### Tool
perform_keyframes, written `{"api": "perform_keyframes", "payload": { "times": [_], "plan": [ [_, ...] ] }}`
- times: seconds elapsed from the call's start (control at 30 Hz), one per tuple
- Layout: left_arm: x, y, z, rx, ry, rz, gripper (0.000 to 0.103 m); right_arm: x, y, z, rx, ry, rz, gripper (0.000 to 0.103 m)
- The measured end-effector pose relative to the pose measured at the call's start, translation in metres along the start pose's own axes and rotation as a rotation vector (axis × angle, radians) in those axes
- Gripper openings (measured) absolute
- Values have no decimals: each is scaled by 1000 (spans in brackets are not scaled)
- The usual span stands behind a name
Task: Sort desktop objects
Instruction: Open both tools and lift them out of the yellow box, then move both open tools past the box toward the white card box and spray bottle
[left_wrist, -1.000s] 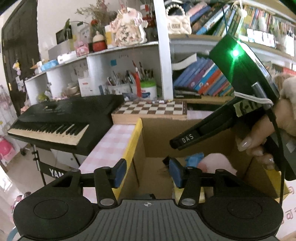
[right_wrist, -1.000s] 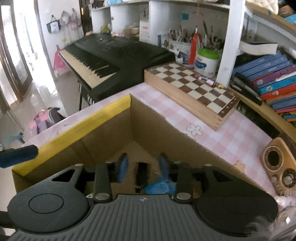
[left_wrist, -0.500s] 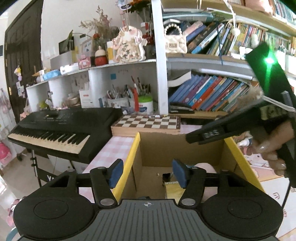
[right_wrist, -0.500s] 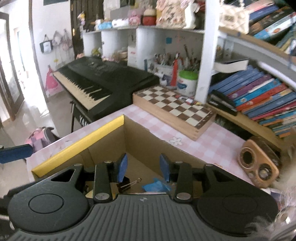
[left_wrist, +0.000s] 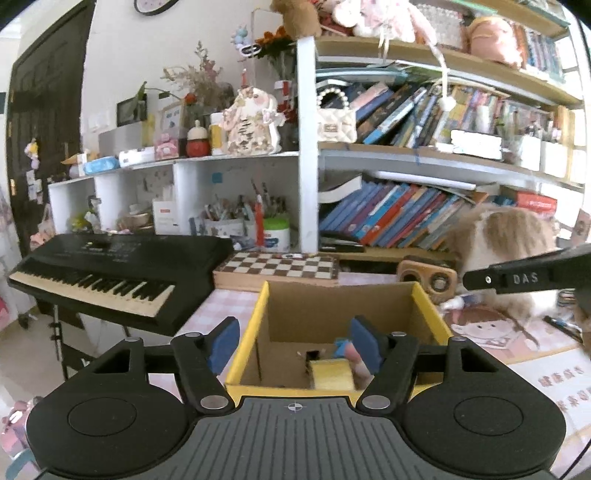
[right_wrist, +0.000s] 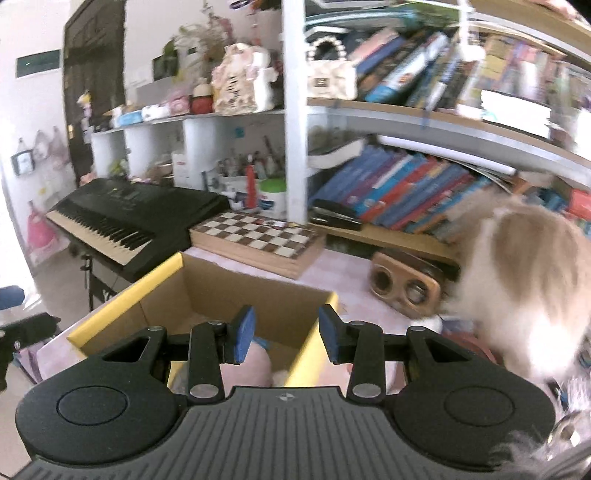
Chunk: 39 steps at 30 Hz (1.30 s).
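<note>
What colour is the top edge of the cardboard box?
Yellow, clearest in the left wrist view on the cardboard box.

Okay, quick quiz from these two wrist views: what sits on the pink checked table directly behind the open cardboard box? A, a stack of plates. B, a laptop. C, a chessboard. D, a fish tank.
C: the left wrist view shows the brown and white chessboard lying flat just beyond the far wall of the cardboard box, with the black keyboard off to the left of the table.
</note>
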<state>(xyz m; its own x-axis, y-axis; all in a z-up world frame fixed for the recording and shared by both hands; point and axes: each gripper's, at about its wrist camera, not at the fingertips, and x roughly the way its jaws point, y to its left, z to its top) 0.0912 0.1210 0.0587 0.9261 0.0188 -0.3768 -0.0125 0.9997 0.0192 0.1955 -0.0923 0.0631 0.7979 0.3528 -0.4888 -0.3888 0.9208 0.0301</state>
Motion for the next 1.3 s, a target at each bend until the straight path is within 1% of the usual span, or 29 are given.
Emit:
{"api": "perform_keyframes", "payload": {
  "times": [0.17,0.2,0.23,0.37,0.5,0.63,0.77,0.87,0.97,1.1,1.3],
  "plan": [
    [-22,-2,-14,-7,11,-29,69,-38,-1,-30,39,3,-42,36],
    [-26,-2,-17,-11,16,-30,70,-45,0,-36,49,8,-46,36],
    [-30,-3,-21,-14,20,-31,75,-51,1,-43,59,12,-51,36],
    [-48,-8,-37,-2,19,-50,84,-71,9,-71,80,36,-55,36],
    [-61,-11,-48,1,36,-54,86,-84,21,-97,87,71,-50,36],
    [-70,-14,-62,-15,67,-31,89,-94,31,-120,106,104,-36,38],
    [-77,-18,-76,-29,104,-6,90,-105,39,-135,107,114,-39,41],
    [-81,-22,-87,-53,144,31,91,-113,44,-145,117,124,-48,43],
    [-84,-24,-97,-59,177,18,91,-120,49,-157,118,141,-54,46],
    [-91,-31,-106,-36,196,-14,91,-126,55,-169,108,173,-57,48],
    [-95,-40,-111,-10,207,-52,91,-130,60,-174,98,194,-75,58]
  ]
}}
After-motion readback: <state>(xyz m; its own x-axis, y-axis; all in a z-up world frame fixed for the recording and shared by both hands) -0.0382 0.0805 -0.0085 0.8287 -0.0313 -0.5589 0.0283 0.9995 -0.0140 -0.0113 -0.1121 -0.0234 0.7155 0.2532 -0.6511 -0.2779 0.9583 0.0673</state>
